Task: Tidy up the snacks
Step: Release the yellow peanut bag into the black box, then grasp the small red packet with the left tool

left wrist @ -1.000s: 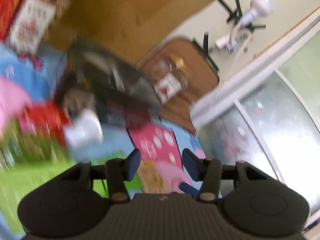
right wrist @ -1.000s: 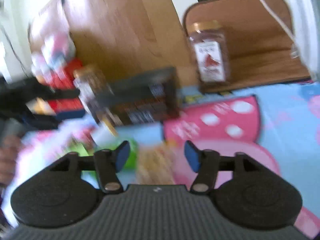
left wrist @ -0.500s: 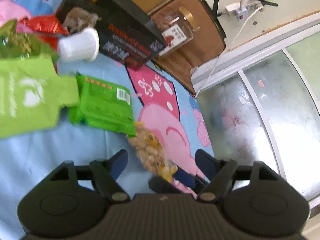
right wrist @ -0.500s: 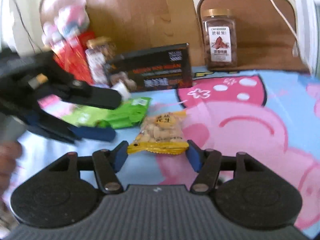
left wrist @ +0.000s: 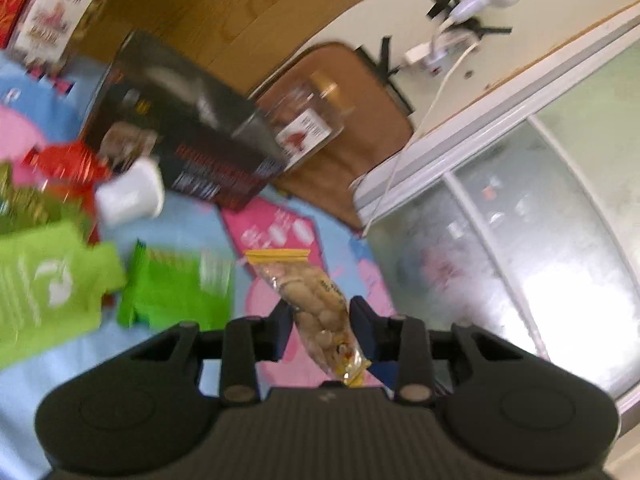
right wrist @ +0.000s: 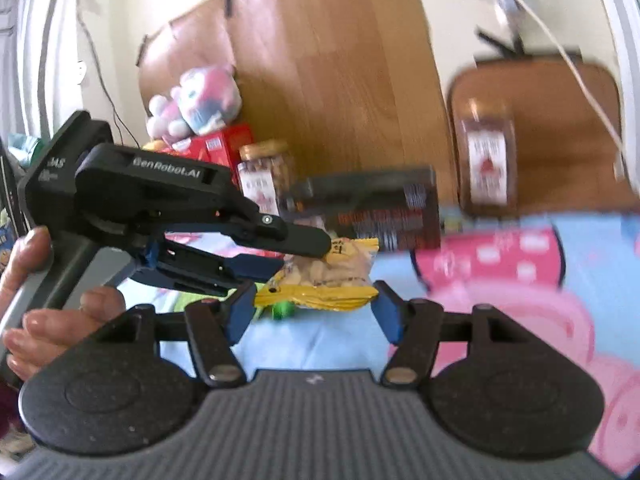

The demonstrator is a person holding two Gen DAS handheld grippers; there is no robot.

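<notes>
- Holding the clear plastic peanut packet with yellow sealed ends (left wrist: pixel 316 312) in my left tongs (left wrist: pixel 322 330), I see the two pads pinching its middle, lifted clear of the pink-and-blue cartoon play mat (left wrist: pixel 276 236); the right wrist view shows the same packet (right wrist: pixel 328 276) caught near its top edge by those tongs (right wrist: pixel 320 246).
- My right tongs (right wrist: pixel 314 312) stand spread, one blue pad on each side of the packet's lower yellow seam, apparently not pressing on it.
- Slippery film is my first worry: the pinch sits on loose nuts, so the packet could slide out if I swing fast, and both views are already blurred.
- Closing the right tongs while the left still pulls could tear the seam or crush the nuts.
- Below lie the bright green foil snack bags (left wrist: pixel 176 288), a white plastic cup on its side (left wrist: pixel 130 198) and a long black cardboard box (left wrist: pixel 188 132); a dropped packet would land among them and muddle the sorting.
- The brown-lidded clear nut jar (right wrist: pixel 488 164) stands well apart at the back, so I judge it safe.
</notes>
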